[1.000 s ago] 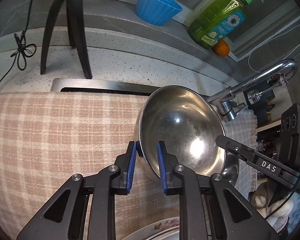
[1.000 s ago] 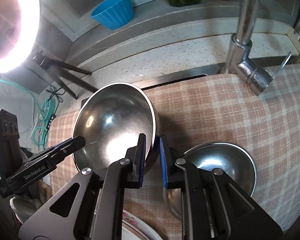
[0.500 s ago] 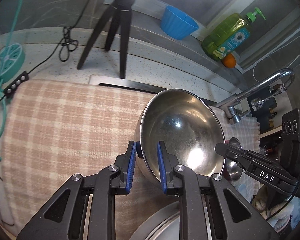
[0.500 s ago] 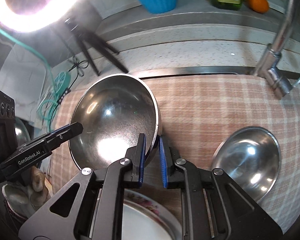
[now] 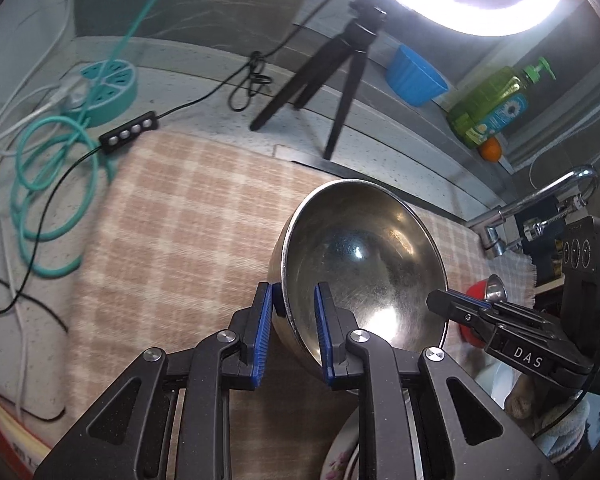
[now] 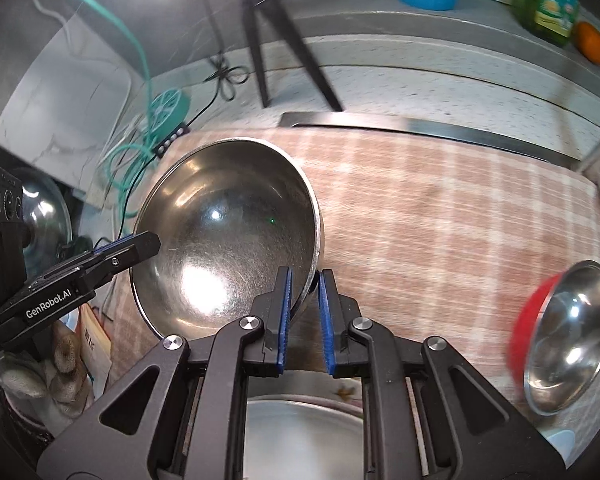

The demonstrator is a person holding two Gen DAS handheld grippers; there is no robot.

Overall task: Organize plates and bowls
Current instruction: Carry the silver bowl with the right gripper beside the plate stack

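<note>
Both grippers pinch opposite rims of the big steel bowl (image 5: 364, 264), the left gripper (image 5: 290, 322) at frame centre and the right gripper (image 6: 303, 310) likewise, likely two-handed for steadiness. It hangs tilted above the checked cloth (image 5: 172, 216); a red-sided bowl (image 6: 568, 340) lies lower right.

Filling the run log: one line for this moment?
left gripper: shut on steel bowl rim | right gripper: shut on opposite rim | bowl: above checked cloth

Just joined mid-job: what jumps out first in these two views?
A big steel bowl fills the middle, held above the checked cloth by both grippers, the left gripper and right gripper pinching opposite sides of its rim. A glaring ring light on a tripod stands behind, and a smaller red-sided steel bowl sits at the right.
</note>
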